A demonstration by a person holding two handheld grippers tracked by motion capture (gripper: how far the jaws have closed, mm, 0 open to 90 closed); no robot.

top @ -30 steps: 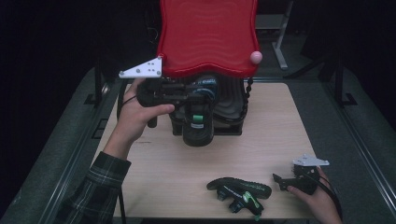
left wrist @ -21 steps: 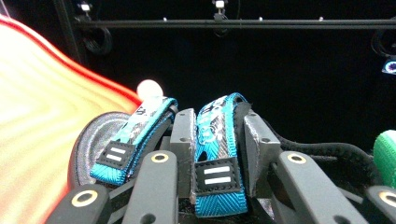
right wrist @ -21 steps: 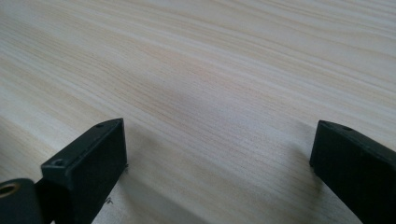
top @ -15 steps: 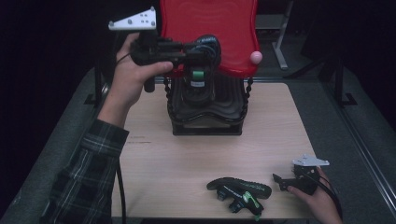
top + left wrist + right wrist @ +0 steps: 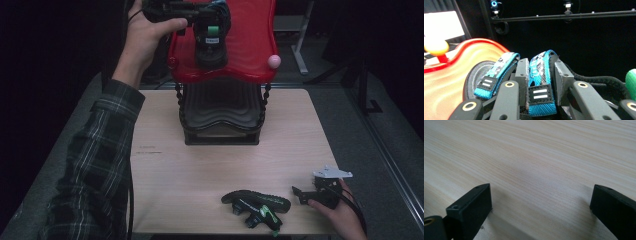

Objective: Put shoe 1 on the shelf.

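A black sandal [image 5: 210, 46] with blue straps [image 5: 539, 75] and a green tag hangs toe-down over the red top shelf [image 5: 250, 40] of a small rack. My left gripper [image 5: 202, 12] is raised at the top of the high view, shut on one blue strap; in the left gripper view the left gripper [image 5: 541, 75] has its pads pressed on that strap. A matching sandal [image 5: 257, 205] lies on the table [image 5: 200, 160] near the front edge. Just right of it my right gripper [image 5: 300, 193] rests on the wood. In the right gripper view the right gripper [image 5: 541, 207] stands open with bare wood between its jaws.
The rack's black wavy lower tiers [image 5: 222, 110] stand at the table's far middle under the red shelf. A pink knob [image 5: 274, 61] tops its right post, an orange-lit knob [image 5: 435, 47] shows beside the shelf [image 5: 449, 75]. Dark floor and metal stands surround the table.
My left gripper has lifted the sandal from the front of the rack's lower tiers up to the red top shelf. The right gripper and the second sandal have stayed put.
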